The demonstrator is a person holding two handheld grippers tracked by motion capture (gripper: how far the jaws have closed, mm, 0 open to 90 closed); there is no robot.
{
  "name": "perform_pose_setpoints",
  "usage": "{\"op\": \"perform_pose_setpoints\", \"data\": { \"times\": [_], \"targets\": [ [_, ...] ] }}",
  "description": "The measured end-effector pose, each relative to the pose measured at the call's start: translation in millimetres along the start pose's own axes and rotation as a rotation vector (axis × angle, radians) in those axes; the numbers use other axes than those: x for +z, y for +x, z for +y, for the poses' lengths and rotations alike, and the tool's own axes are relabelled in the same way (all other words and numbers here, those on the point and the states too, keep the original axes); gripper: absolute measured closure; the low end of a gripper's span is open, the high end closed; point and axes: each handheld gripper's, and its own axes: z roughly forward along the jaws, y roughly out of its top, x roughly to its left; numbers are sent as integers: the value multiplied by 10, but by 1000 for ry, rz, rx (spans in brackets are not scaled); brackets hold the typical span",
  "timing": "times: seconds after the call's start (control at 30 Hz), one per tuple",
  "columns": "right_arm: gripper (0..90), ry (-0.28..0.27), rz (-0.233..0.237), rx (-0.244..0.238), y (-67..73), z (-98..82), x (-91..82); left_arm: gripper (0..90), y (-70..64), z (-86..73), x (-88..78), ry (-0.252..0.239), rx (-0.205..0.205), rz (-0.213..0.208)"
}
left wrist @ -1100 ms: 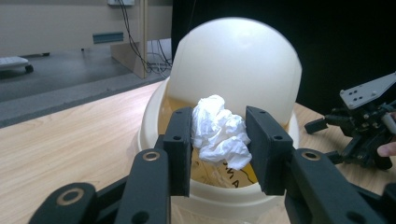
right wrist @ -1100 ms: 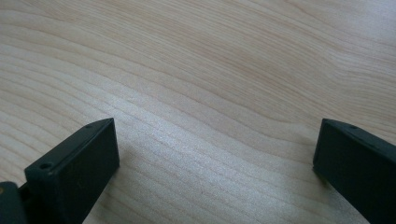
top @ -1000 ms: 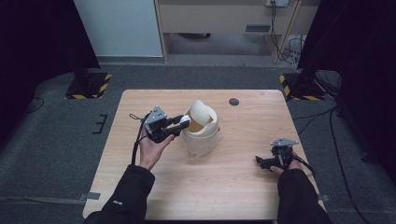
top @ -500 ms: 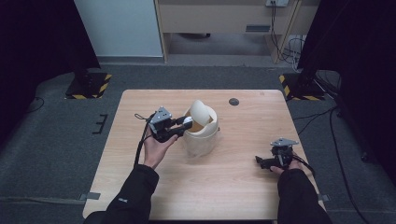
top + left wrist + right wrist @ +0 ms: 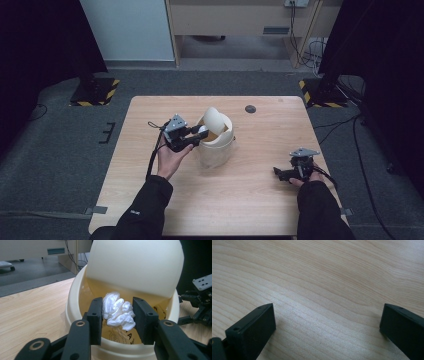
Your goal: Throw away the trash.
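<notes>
A cream bin (image 5: 218,150) with a tilted swing lid (image 5: 216,119) stands mid-table. My left gripper (image 5: 200,135) reaches over its near-left rim, shut on a crumpled white tissue (image 5: 202,132). In the left gripper view the tissue (image 5: 117,311) hangs between the pads above the bin's opening, just under the lid (image 5: 135,265). Its jaws have just been opening slightly, and the tissue is still pinched between them. My right gripper (image 5: 281,174) rests low at the table's right side, open, with bare wood between its jaws (image 5: 327,322).
The wooden table (image 5: 250,210) has a small dark round disc (image 5: 250,108) near its far edge. Black stands with yellow-striped bases (image 5: 95,92) sit on the floor beyond both far corners. The right gripper also shows at the edge of the left gripper view (image 5: 200,302).
My left gripper has edged a little toward the bin's opening with the tissue in it. The right gripper has stayed put.
</notes>
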Motion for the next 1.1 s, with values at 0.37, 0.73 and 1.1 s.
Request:
{"op": "perform_pose_setpoints", "data": {
  "times": [0.37,0.73,1.1],
  "targets": [
    [5,0,1,-2,0,0,0,494,-44,15,-39,-16,6,-20],
    [5,-1,2,-5,-1,0,1,441,-51,-28,-266,-21,16,-13],
    [5,-1,2,-4,0,0,1,385,-8,-255,-657,-8,-2,19]
  ]
}}
